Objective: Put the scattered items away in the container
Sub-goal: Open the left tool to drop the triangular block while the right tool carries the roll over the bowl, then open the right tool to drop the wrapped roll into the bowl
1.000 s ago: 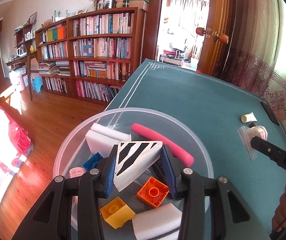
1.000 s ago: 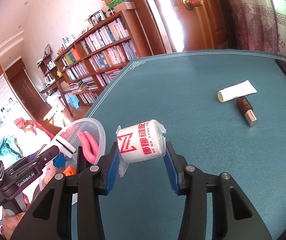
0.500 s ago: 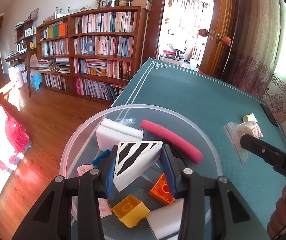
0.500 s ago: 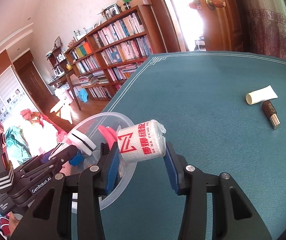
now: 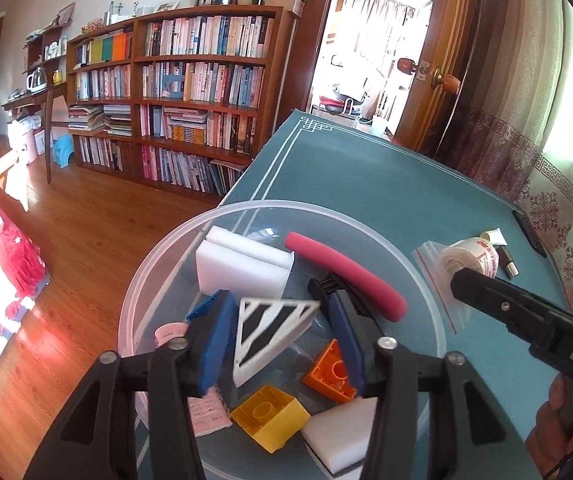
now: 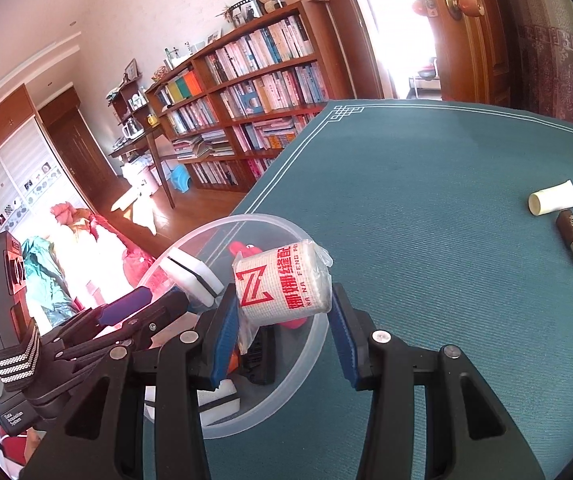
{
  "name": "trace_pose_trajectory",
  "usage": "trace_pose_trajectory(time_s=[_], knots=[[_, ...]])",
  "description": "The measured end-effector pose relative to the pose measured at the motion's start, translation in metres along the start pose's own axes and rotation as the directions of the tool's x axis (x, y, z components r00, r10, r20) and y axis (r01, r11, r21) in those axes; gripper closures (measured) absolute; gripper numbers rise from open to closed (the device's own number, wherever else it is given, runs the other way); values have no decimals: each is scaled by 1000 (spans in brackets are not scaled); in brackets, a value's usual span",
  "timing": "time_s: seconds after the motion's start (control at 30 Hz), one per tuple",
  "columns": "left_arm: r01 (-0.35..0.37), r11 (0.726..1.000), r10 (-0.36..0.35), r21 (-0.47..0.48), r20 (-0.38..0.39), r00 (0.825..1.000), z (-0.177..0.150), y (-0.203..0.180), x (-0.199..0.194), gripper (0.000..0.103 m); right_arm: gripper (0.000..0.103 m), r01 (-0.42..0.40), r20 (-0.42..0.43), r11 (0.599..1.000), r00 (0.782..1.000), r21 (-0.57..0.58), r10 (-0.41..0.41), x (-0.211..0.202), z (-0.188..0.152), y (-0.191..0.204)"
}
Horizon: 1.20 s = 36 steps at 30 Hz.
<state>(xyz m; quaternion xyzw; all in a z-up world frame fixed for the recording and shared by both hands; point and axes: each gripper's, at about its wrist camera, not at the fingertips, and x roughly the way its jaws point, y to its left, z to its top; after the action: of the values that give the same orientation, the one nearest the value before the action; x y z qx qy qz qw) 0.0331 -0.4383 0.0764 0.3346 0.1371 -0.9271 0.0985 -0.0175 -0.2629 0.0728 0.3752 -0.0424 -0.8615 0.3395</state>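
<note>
Left wrist view: the left gripper (image 5: 278,336) hangs over the round clear plastic tub (image 5: 426,292) in the lower middle of the frame, its blue pads clamped on a white wedge with black zebra stripes (image 5: 270,330). Below it lie white foam blocks (image 5: 242,264), a pink foam stick (image 5: 346,276), a black brush (image 5: 342,290), an orange brick (image 5: 332,372) and a yellow brick (image 5: 270,412). The wedge sits well inside the rim, so opening the pads here should drop it cleanly; lowering a little first would likely stop it bouncing off the bricks. At right, the other tool carries a white bagged roll with red print (image 5: 470,258) just outside the rim.

Right wrist view: the right gripper (image 6: 282,320) pinches that white roll with red print (image 6: 282,284) at centre frame, its loose plastic bag hanging below. The roll appears over the tub's near rim (image 6: 310,356), not clearly inside. I judge it should travel further toward the lower left, past the rim and clear of the left tool, before letting go. A white tube (image 6: 554,198) and a dark small bottle (image 6: 572,236) lie on the teal tablecloth (image 6: 406,200) at upper right, awaiting collection.
</note>
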Motion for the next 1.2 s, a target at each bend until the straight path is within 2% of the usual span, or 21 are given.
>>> trace_pose_trajectory(time_s=[0.03,0.07,0.23,0.83,1.0,1.13,1.2], knots=[[-4,1000,5,-8,13,1000,0,2,-3,19,56,-2,0,1000,1000,-2,2,1,0,2],[-9,1000,10,-13,29,1000,0,3,-6,18,56,-4,-1,1000,1000,-4,4,1,1,4],[-36,999,37,-38,47,998,1,15,-13,18,56,-13,-11,1000,1000,-10,13,4,0,9],[-101,988,104,-118,23,994,-7,51,-17,17,56,-59,-46,994,997,-97,55,29,3,52],[-110,986,112,-128,14,994,-8,58,-16,16,53,-76,-78,990,995,-117,68,37,0,58],[-110,985,112,-132,11,994,-9,60,-16,16,44,-77,-74,990,995,-119,68,37,-4,57],[-109,985,111,-133,9,994,-8,60,-15,16,44,-69,-68,991,996,-117,62,35,-5,56]])
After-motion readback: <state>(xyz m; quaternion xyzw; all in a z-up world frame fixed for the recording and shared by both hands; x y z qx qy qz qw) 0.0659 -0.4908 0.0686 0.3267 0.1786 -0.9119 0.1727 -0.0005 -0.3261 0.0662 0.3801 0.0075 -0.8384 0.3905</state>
